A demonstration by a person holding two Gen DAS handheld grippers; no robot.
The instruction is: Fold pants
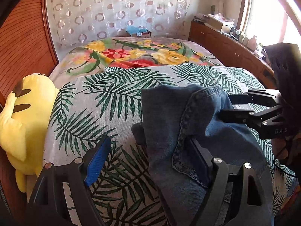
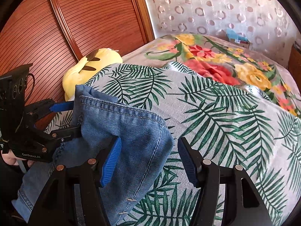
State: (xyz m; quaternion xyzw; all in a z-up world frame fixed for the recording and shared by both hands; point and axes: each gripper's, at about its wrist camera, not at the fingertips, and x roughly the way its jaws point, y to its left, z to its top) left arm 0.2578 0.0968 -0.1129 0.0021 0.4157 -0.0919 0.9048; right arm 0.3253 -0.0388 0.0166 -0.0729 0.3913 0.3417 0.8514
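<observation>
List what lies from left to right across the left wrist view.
Yellow plush toy → left hand-held gripper, open → jeans draped over its right finger → right hand-held gripper, fingertips against the jeans.

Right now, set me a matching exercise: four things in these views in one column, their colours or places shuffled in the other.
1 jeans
2 plush toy
3 floral blanket
4 palm-leaf sheet

A yellow, off to one side
B green fronds on grey
C blue denim, nearest the cameras
D red and yellow flowers, farthest away

Pairs: 1-C; 2-A; 3-D; 4-B
</observation>
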